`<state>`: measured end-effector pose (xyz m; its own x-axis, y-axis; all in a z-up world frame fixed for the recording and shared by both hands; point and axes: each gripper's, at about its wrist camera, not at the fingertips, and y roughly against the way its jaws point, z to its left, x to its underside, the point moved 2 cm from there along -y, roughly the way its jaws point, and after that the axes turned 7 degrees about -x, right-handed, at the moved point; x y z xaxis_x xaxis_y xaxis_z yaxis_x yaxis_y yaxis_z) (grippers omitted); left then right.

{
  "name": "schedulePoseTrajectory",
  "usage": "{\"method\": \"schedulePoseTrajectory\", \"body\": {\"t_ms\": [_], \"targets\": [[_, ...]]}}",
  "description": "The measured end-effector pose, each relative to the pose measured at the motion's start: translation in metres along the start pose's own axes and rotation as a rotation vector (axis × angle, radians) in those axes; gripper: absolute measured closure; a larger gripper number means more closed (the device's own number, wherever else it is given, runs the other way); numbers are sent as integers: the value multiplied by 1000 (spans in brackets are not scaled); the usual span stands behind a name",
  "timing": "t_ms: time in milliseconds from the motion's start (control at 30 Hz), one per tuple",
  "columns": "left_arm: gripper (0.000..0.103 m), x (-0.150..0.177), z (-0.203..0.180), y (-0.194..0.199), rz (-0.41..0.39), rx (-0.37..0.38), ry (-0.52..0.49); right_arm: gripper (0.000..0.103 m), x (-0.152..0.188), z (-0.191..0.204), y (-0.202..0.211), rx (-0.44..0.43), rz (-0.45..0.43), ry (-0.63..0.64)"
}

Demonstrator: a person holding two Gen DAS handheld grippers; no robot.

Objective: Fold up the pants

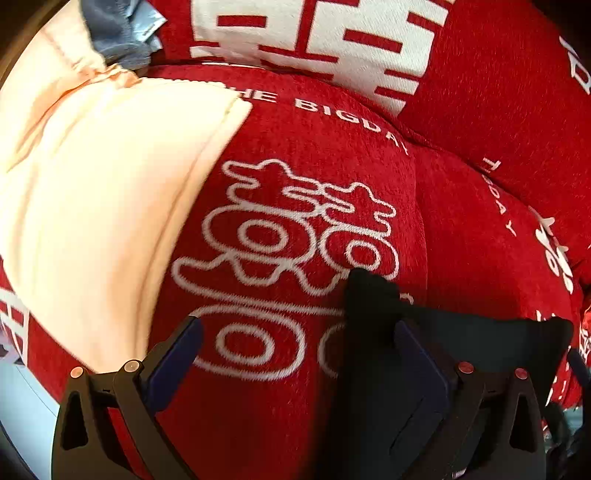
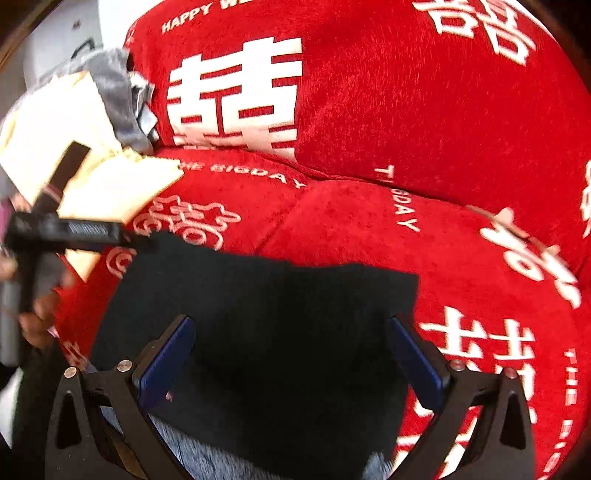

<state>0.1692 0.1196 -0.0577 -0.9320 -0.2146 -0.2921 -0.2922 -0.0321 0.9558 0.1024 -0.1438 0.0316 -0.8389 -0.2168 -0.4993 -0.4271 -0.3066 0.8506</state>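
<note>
Black pants [image 2: 273,321] lie flat on the red sofa seat [image 2: 351,229], folded to a rough rectangle. My right gripper [image 2: 291,332] is open just above them, with the cloth spread between its blue pads and nothing held. My left gripper [image 1: 297,339] is open over the red cushion; the pants' dark edge [image 1: 373,332] lies against its right finger [image 1: 417,354]. The left gripper also shows from the side in the right wrist view [image 2: 62,230], at the pants' left corner.
A pile of cream folded garments [image 1: 92,206] lies at the left of the seat, with grey clothes [image 1: 114,33] behind. Red back cushions [image 1: 480,92] with white characters stand at the rear. The seat's front edge drops off at lower left [image 1: 26,398].
</note>
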Motion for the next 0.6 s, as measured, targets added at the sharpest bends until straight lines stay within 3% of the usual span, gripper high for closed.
{"method": "schedulePoseTrajectory", "body": {"t_ms": [233, 467, 533, 600], "targets": [[0, 0, -8, -12, 1, -33, -24, 0, -11, -31, -46, -64, 94, -122], [0, 4, -19, -7, -46, -84, -68, 0, -8, -24, -68, 37, 187, -31], [0, 3, -18, 5, -64, -76, -57, 0, -12, -19, -59, 90, 176, -5], [0, 5, -18, 20, -98, -33, -43, 0, -20, -6, -41, 100, 102, 12]]}}
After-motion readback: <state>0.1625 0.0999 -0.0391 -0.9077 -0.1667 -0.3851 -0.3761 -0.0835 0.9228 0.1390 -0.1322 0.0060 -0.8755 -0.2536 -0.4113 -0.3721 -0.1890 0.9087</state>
